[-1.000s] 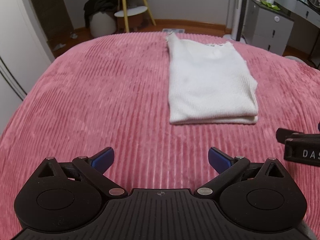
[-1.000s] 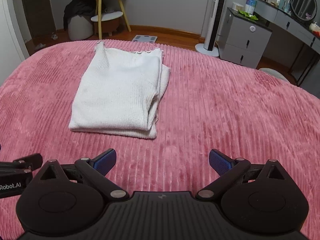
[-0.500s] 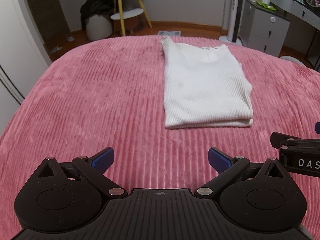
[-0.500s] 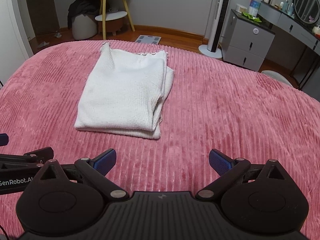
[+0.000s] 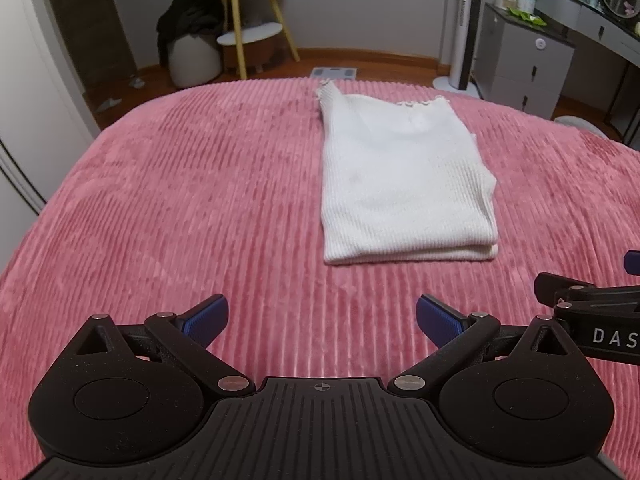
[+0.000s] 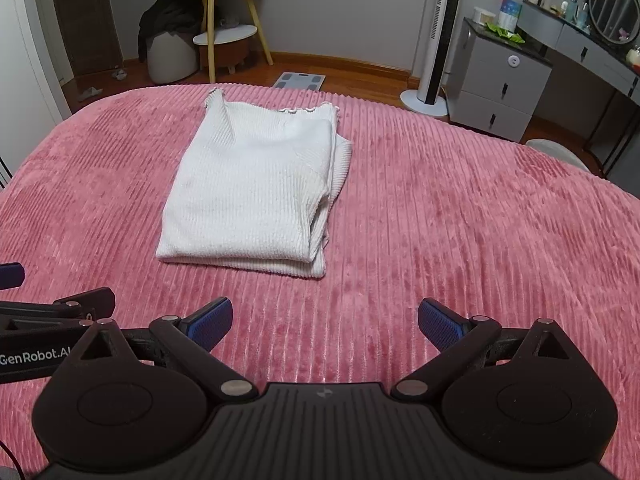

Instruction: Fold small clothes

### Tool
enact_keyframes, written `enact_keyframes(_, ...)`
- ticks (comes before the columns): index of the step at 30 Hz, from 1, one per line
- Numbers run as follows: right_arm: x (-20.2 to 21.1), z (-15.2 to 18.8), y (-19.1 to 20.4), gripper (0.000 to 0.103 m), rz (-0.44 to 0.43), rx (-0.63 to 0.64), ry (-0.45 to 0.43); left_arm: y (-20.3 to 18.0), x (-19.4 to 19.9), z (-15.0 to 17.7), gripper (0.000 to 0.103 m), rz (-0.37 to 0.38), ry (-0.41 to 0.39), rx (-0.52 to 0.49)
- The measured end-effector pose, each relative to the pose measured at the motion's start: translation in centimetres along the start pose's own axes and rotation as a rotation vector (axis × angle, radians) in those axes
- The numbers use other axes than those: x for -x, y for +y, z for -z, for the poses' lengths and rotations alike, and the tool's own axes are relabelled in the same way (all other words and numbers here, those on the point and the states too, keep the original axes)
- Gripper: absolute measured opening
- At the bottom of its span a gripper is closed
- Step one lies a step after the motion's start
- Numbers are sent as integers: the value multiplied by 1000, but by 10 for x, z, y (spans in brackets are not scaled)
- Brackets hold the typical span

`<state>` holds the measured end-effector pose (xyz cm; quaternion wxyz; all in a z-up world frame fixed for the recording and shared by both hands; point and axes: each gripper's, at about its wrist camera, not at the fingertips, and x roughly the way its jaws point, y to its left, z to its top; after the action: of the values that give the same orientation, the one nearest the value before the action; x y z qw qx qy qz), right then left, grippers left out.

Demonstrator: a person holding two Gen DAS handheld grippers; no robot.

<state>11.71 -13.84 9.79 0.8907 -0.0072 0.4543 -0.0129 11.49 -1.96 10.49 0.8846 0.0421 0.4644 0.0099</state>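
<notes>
covering nearly the whole field in both wrist views, a pink ribbed bedspread (image 5: pixel 200 208) forms the work surface, smooth apart from its corduroy-like ridges. beyond its far edge lies wooden flooring with an orange skirting board along a grey wall. to the right stands a grey drawer unit (image 6: pixel 500 84) joined to a dressing table carrying bottles and a round mirror (image 6: pixel 614 10); a tall tower fan (image 6: pixel 434 32) stands just left of the unit. to the left, a yellow-legged stand (image 6: pixel 224 20) sits beside a pale round stool with dark clothing draped over it, and a bathroom scale (image 6: pixel 301 80) lies on the floor near the bed. the white ribbed garment (image 5: pixel 404 184) lies folded flat toward the far middle of the bedspread, layered edges nearest the cameras, frilled trim at the far end. the left gripper (image 5: pixel 322 320) and right gripper (image 6: pixel 325 322) hover over the near bedspread, well short of the garment, each with blue-padded tongs spread wide apart and holding nothing.
</notes>
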Motion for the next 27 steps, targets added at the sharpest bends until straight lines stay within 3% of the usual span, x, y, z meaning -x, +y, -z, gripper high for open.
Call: enact_keyframes(27,5,2,-2,99,-9,-25,-12,-4,3,-1,103,3,-20,-38)
